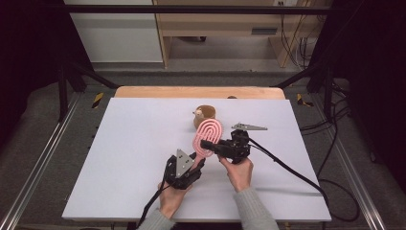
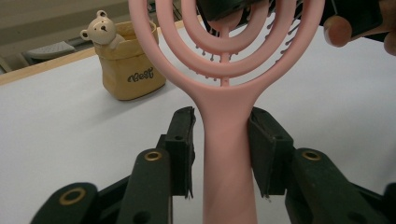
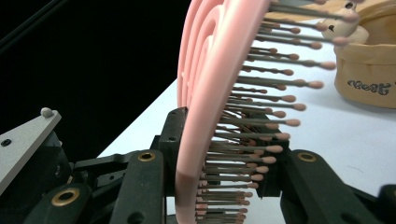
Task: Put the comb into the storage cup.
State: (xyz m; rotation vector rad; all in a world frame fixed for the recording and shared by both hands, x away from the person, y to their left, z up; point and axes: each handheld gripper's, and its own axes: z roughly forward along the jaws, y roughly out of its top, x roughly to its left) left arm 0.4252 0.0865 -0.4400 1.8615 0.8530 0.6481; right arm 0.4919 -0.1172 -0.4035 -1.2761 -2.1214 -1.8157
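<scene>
Mid-bench, right tongs [image 1: 207,143] pinch the pink hairbrush [image 1: 208,134]; left tongs [image 1: 197,162] seemingly spread beside its handle; beige pot [image 1: 204,115] just beyond.

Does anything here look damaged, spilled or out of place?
Nothing stands out. The pink brush looks whole, held between the left gripper at its handle and the right gripper at its head; the pouch stands upright.

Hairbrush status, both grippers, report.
Right gripper shut on hairbrush head. Left gripper open around its handle. Bear cup beyond, clear.
</scene>
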